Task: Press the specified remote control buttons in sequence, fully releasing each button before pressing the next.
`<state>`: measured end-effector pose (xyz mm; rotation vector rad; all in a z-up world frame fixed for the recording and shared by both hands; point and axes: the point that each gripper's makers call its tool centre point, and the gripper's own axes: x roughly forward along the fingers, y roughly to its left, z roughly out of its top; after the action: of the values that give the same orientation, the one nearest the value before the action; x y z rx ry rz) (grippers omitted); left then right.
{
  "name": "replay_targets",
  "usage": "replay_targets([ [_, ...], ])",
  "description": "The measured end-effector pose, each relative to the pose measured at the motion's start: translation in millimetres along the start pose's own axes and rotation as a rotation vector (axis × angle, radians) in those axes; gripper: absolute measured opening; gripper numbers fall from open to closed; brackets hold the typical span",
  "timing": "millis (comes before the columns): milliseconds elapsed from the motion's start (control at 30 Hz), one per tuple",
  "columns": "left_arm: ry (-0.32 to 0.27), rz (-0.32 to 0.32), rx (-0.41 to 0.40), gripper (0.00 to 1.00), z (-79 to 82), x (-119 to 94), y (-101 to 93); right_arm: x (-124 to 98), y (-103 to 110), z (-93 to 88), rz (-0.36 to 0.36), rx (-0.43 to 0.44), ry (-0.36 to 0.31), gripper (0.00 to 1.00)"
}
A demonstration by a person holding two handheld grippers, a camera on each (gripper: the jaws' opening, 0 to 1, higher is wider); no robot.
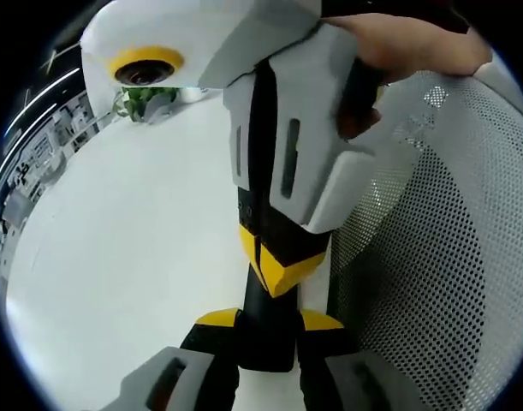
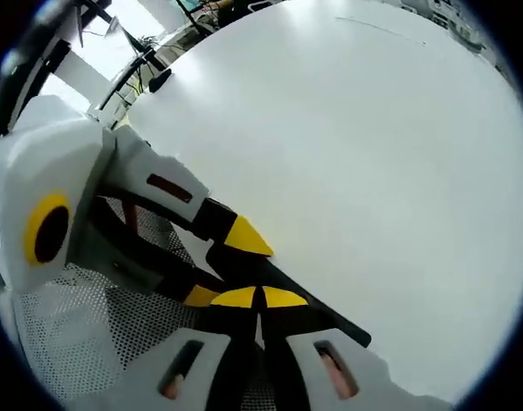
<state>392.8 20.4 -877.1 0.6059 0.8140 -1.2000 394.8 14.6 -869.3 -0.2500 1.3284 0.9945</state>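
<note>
A slim black remote control (image 1: 266, 347) stands between the yellow-tipped jaws of my left gripper (image 1: 268, 321), which is shut on it. My right gripper (image 1: 278, 270) comes down from above, held by a hand (image 1: 407, 43). Its two yellow tips are shut together and rest on the remote's face. In the right gripper view the remote (image 2: 334, 321) runs out to the right under my right gripper (image 2: 259, 298). The left gripper (image 2: 222, 267) clamps the remote from the left. The buttons are hidden by the jaws.
A white table (image 1: 133, 257) spreads out behind the remote, also seen as the table (image 2: 372, 154). A grey mesh chair back (image 1: 449, 257) is close on one side. A green plant (image 1: 141, 101) stands at the table's far edge.
</note>
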Motion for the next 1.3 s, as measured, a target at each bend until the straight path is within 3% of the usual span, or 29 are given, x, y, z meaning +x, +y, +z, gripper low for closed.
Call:
replay_targets([
  [1300,-0.016,0.014,-0.017,0.25,1.2,0.4,1.2,0.4,-0.5,-0.4,-0.048,-0.014,0.028,0.0],
])
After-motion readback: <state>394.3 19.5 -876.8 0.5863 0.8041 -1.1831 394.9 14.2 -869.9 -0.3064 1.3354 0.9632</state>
